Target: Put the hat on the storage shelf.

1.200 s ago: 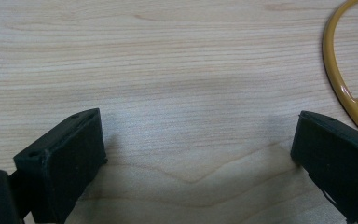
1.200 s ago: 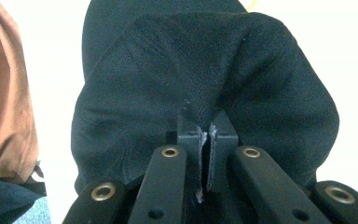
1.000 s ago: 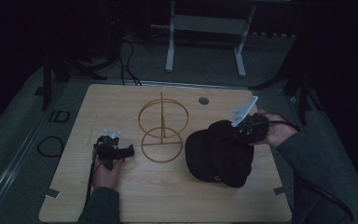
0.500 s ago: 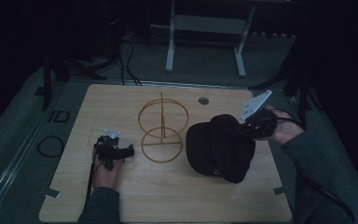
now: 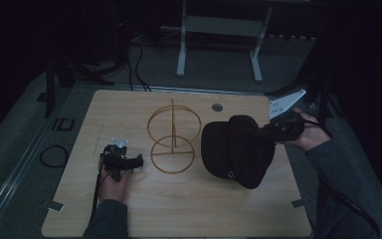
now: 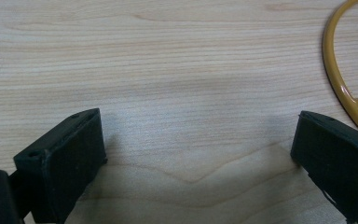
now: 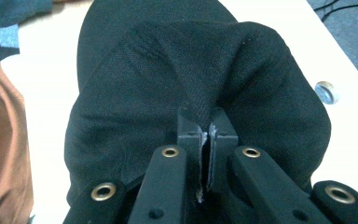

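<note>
Black cap (image 5: pixel 236 152) hangs off right gripper (image 7: pixel 207 128), fingers pinching thin fabric fold; could slip out. Left gripper (image 6: pixel 200 154) fingers spread, idle beside wire stand (image 5: pixel 173 141).

A black cap (image 5: pixel 234 152) of woven cloth sits right of centre in the high view, on the desk (image 5: pixel 179 209), just right of a yellow wire stand. A small pale mark shows low on its near side. In the right gripper view the cap fills the middle of the frame, its cloth bunched into a raised fold at the centre and creased around it.
</note>
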The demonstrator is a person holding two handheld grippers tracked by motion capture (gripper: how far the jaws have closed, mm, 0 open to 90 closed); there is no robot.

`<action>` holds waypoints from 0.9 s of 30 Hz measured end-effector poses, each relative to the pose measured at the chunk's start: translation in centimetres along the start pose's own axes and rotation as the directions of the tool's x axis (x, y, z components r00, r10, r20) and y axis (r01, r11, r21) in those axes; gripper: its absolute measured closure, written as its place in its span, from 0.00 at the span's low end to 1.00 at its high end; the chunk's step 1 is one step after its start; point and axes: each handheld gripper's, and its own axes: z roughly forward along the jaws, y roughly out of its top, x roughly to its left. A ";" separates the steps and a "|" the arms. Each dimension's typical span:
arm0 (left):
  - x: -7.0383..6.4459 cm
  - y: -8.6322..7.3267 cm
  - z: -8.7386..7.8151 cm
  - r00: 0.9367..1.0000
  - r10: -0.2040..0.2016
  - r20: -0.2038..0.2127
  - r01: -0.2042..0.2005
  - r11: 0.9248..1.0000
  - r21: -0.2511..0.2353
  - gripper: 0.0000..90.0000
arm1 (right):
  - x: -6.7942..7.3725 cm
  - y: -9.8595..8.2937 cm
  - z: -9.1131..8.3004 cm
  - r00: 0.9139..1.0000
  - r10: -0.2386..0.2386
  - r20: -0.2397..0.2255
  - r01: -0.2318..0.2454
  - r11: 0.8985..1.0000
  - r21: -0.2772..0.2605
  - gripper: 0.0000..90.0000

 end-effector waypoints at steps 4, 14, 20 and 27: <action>0.0 0.0 0.0 1.000 0.000 0.000 0.000 1.000 0.000 0.03 | -0.4 -0.1 -0.4 1.000 0.019 0.016 -0.019 0.999 -0.032 0.96; 0.0 0.0 0.0 1.000 0.000 0.000 0.000 1.000 0.000 0.03 | -0.9 0.6 -1.3 0.998 0.035 0.051 -0.031 0.996 -0.079 0.96; 0.0 0.0 0.0 1.000 0.000 0.000 0.000 1.000 0.000 0.03 | -1.0 1.3 -1.5 0.998 0.028 0.064 -0.023 0.997 -0.080 0.96; 0.0 0.0 0.0 1.000 0.000 0.000 0.000 1.000 -0.001 0.03 | -1.1 2.1 -1.6 0.997 0.026 0.079 -0.018 0.994 -0.106 0.96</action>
